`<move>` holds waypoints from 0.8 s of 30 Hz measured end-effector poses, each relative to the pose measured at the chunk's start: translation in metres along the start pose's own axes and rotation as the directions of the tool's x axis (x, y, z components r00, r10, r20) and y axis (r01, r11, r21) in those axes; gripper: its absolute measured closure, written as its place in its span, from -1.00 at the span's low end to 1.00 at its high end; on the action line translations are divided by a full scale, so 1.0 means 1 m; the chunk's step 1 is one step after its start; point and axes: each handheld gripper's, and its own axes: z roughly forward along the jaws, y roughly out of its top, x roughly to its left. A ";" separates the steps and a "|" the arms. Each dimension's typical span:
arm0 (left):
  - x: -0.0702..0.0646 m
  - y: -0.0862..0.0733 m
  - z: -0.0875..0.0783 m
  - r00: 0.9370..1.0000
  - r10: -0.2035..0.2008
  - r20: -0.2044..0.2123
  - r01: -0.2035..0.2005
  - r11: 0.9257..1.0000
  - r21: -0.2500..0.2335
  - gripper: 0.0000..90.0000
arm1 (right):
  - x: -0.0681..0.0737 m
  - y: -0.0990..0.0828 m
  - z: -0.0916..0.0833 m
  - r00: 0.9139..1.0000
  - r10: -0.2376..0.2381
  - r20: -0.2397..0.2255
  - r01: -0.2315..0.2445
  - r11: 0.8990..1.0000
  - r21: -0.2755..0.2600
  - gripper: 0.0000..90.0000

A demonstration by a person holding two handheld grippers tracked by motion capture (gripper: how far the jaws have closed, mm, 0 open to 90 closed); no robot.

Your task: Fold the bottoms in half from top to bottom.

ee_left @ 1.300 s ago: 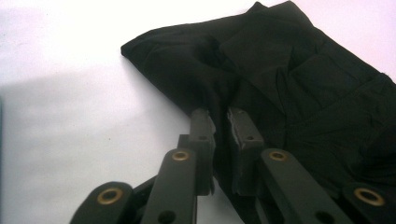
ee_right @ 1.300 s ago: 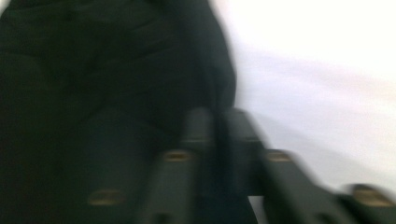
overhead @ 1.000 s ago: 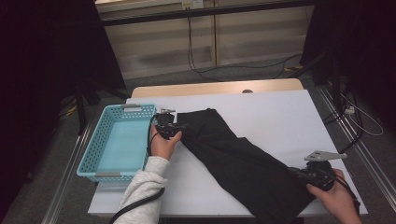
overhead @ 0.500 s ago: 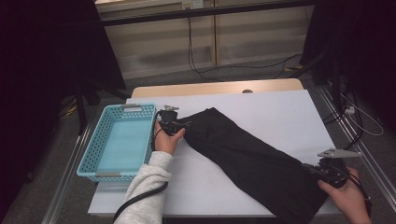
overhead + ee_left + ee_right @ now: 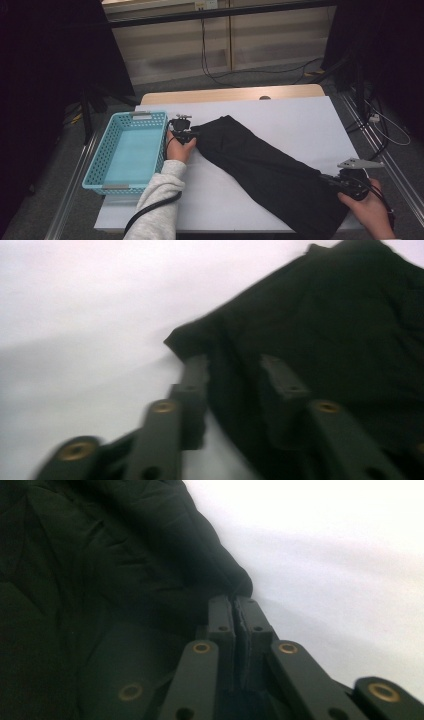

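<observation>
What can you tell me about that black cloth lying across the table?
The cloth is a long, dark, matte garment, softly wrinkled, laid flat in a slant across the white table, from beside the basket to the near right edge, which it overhangs. The left tongs straddle its far corner, jaws apart and just closing on the fabric. The right tongs are shut on its near end.

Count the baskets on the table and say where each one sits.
1. The blue basket sits at the table's left edge, beside the left claw and the black cloth.
</observation>
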 end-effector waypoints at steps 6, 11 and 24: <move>0.001 0.001 -0.007 0.999 -0.031 0.005 0.031 0.999 -0.016 0.93 | 0.002 0.003 -0.003 1.000 -0.008 0.009 0.008 1.000 -0.011 0.74; 0.009 0.005 -0.025 0.999 -0.045 -0.012 0.044 0.998 -0.046 0.94 | -0.002 0.007 -0.015 1.000 -0.001 0.028 0.003 0.999 -0.052 0.65; 0.009 0.003 -0.031 0.999 -0.038 -0.026 0.037 0.997 -0.063 0.95 | 0.004 0.000 0.000 0.998 -0.054 -0.016 0.054 0.999 0.008 1.00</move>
